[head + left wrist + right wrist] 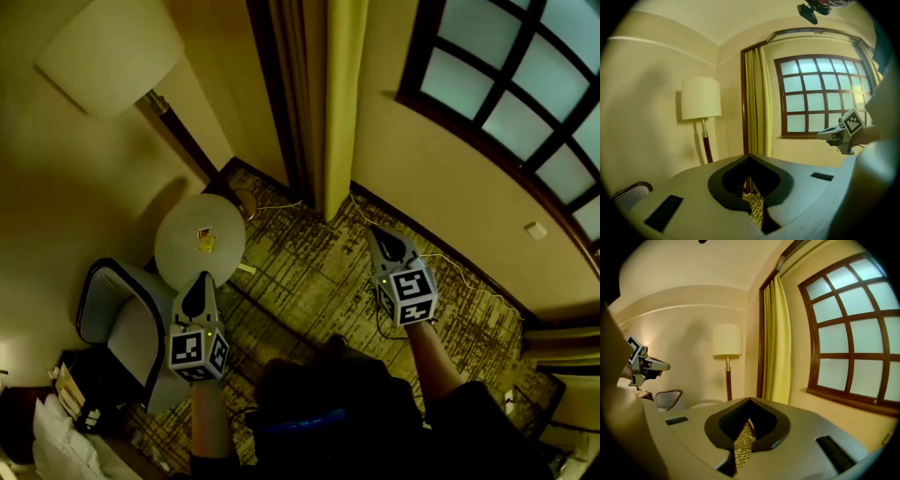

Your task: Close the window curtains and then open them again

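The yellow curtain (343, 103) hangs gathered into a narrow bunch at the top centre of the head view. It reaches down to the patterned carpet (319, 281), with a dark brown strip just beside it on its left. The arched window (520, 89) with its dark wooden grid sits in the upper right of that view, well to the right of the bunched curtain. Its frosted panes are uncovered.

The left gripper (200, 279) is in the lower left of the head view, held out over the carpet near a round white tabletop (187, 248) with a small yellow item on it. Its own view shows the jaws pressed together with nothing between them, pointing towards the curtain. The right gripper (379, 232) is right of centre, nearer the wall under the window. Its jaws are likewise closed and empty, and only carpet shows through the gap beneath them. Neither gripper touches the curtain; both are well apart from it.

A floor lamp with a pale drum shade (111, 54) stands in the upper left, against the wall left of the curtain. An armchair (117, 323) with a dark frame sits at the lower left, just beside the round tabletop. A thin cable (459, 267) trails along the carpet by the wall under the window.
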Demonstrator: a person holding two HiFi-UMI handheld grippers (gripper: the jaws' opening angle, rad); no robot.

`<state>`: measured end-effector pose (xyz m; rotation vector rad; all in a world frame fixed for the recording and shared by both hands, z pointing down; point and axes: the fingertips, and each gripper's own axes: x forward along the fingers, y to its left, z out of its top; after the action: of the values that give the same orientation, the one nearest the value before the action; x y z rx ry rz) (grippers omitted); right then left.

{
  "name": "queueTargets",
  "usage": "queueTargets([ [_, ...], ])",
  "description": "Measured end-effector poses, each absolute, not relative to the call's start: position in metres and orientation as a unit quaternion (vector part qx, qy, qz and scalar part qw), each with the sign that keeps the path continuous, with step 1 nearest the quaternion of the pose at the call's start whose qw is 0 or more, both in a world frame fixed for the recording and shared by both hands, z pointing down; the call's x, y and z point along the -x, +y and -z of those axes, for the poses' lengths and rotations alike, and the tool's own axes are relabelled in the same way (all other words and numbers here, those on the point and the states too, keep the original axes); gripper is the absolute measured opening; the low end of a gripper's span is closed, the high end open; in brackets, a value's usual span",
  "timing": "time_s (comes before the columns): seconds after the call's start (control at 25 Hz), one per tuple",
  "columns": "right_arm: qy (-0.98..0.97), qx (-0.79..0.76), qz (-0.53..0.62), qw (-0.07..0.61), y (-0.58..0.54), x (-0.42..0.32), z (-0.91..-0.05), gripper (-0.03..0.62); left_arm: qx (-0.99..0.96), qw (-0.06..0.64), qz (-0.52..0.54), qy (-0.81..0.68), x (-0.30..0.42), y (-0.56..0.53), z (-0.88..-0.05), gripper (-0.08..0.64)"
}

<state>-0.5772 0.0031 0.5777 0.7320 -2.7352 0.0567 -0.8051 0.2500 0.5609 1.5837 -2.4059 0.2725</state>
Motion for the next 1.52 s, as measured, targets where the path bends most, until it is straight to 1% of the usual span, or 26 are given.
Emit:
queueTargets([
  [0.2, -0.940, -0.303, -0.028, 0.154, -0.033, 0.537, -0.569, 0.015, -0.603, 0.118, -0.099, -0.783, 0.784, 0.170, -0.549, 0.008],
  [0.36, -0.923, -0.350, -0.027, 0.155, -0.051, 0.521, -0.570, 0.015, -0.647, 0.106, -0.104, -0.748, 0.783, 0.121, -0.550, 0.008],
  [0.56, -0.906, -0.390, -0.039, 0.162, -0.041, 0.512, -0.577, 0.016, -0.694, 0.101, -0.114, -0.704, 0.777, 0.091, -0.559, 0.008],
  [0.72, -0.901, -0.401, -0.034, 0.165, -0.036, 0.530, -0.572, 0.017, -0.717, 0.084, -0.115, -0.682, 0.790, 0.075, -0.550, 0.008],
  [1.16, -0.890, -0.427, -0.022, 0.157, -0.009, 0.583, -0.567, 0.017, -0.760, 0.062, -0.118, -0.635, 0.823, 0.064, -0.562, 0.008],
  [1.52, -0.891, -0.425, -0.010, 0.160, 0.003, 0.626, -0.542, 0.017, -0.783, 0.050, -0.106, -0.610, 0.845, 0.052, -0.540, 0.008],
])
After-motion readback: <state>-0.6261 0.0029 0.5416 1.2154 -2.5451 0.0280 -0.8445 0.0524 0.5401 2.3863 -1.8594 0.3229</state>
